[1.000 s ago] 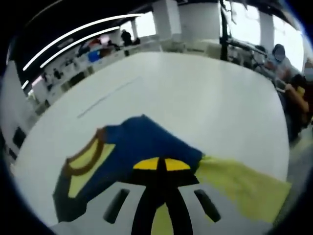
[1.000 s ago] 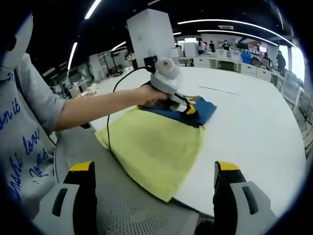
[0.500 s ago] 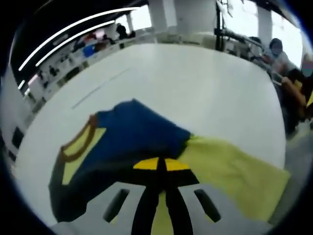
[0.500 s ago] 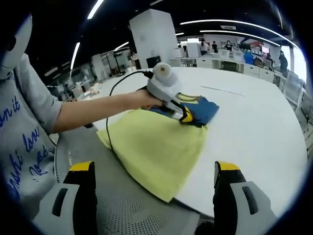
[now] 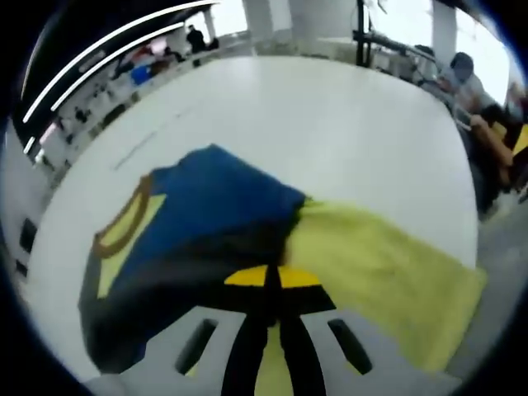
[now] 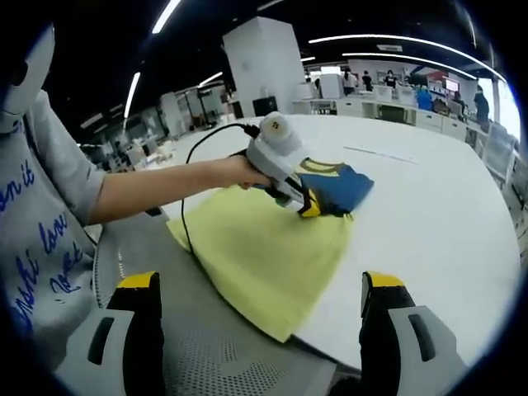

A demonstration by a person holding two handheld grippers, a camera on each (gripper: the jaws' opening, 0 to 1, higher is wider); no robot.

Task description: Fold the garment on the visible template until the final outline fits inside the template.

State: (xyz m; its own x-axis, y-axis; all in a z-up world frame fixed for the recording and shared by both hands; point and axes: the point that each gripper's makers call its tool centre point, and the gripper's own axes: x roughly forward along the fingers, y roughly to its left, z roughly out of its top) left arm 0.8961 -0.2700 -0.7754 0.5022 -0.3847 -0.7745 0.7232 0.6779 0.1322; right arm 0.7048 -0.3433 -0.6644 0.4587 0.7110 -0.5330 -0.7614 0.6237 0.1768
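We see no container; the blue garment [image 6: 334, 188] lies bunched on the white table [image 6: 429, 206], overlapping the far edge of the yellow template [image 6: 264, 247]; our left gripper [image 6: 312, 206] pinches the garment's near edge, jaws clenched on cloth; our right gripper [image 6: 260, 318] hangs at 6 o'clock, jaws spread wide, well apart from the garment.

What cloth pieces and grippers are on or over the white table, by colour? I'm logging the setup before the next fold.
Blue garment with yellow collar panel: 1
Yellow-green cloth template: 1
Yellow-tipped grippers: 2, the left gripper at the garment's edge, the right gripper held back, open
Total: 4
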